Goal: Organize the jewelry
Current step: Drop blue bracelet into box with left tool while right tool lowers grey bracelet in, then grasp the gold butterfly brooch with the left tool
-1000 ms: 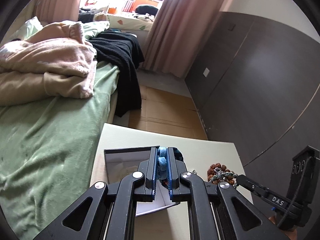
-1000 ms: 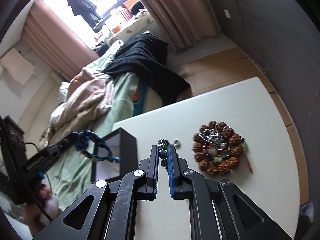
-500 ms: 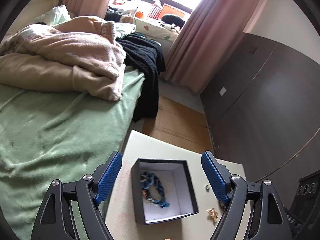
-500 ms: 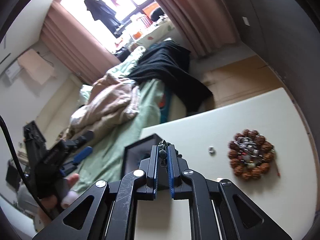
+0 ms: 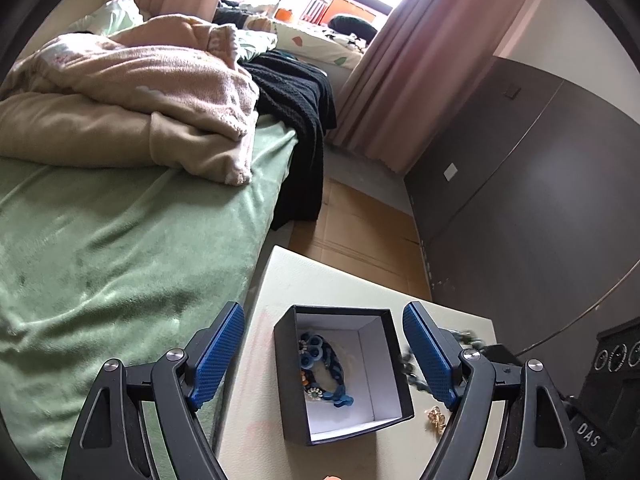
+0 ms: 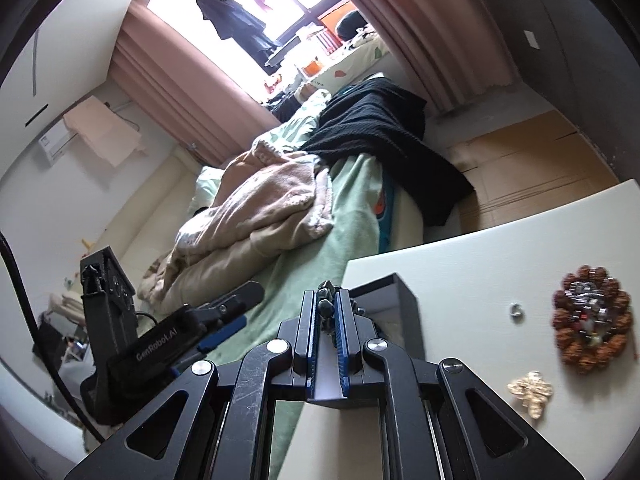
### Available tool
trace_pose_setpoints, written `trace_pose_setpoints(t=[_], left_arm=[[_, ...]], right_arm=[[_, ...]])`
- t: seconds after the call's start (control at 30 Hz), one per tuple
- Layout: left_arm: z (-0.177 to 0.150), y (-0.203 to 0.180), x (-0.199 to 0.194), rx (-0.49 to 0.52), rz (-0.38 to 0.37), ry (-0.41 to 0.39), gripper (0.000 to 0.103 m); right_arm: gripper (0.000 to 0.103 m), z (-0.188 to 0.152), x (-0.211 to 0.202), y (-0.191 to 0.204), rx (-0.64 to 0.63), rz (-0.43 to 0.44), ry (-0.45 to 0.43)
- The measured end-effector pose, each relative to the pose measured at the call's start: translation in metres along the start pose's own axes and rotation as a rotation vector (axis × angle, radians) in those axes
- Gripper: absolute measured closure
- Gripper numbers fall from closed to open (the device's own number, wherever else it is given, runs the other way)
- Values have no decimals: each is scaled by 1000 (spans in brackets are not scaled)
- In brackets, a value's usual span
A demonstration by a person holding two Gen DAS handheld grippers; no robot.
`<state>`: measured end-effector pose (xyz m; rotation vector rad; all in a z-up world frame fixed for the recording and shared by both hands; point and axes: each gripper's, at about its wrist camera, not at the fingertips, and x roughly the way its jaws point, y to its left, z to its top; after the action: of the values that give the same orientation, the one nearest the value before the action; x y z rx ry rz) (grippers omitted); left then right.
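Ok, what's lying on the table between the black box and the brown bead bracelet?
In the right wrist view, a small silver ring lies on the white table between the black box and the brown bead bracelet.

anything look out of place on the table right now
Three pieces lie loose on the table outside the box: a brown bead bracelet, a gold charm and a small ring. Only the blue bracelet is boxed.

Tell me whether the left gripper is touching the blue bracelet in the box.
Apart. The left wrist view shows the left gripper wide open, its fingers outside the black box, while the blue bracelet lies loose on the white lining.
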<state>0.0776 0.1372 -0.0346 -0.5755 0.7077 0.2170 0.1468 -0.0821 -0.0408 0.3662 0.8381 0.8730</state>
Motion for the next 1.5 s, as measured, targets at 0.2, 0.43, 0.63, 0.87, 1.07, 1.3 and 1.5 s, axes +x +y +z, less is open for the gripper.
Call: trace_pose_setpoints(t=[0.2,0.43,0.63,0.87,1.07,1.3,1.5], left_arm=[[-1,-1,1,6,-1,4,21],[-6,-15,6,40,-10,22,21],[-12,-28,10,78,-11,34,21],[-24,-50,17,145,-10,56,21],[-42,-81,20,262,-29,79,21],[-62,-111,28,346,-48,112,23],[-79,-134,33,419,-70,147,34]], right_arm=[[46,-5,4,-7,30,-13,35],[37,-3,-21,-31,80,-77,25],[27,1,-44,-50,103,-136,13],[17,2,-59,-73,143,-189,28],[17,3,-73,-101,224,-236,40],[17,-1,-96,-119,250,-297,41],[17,-5,-117,-138,284,-336,36]])
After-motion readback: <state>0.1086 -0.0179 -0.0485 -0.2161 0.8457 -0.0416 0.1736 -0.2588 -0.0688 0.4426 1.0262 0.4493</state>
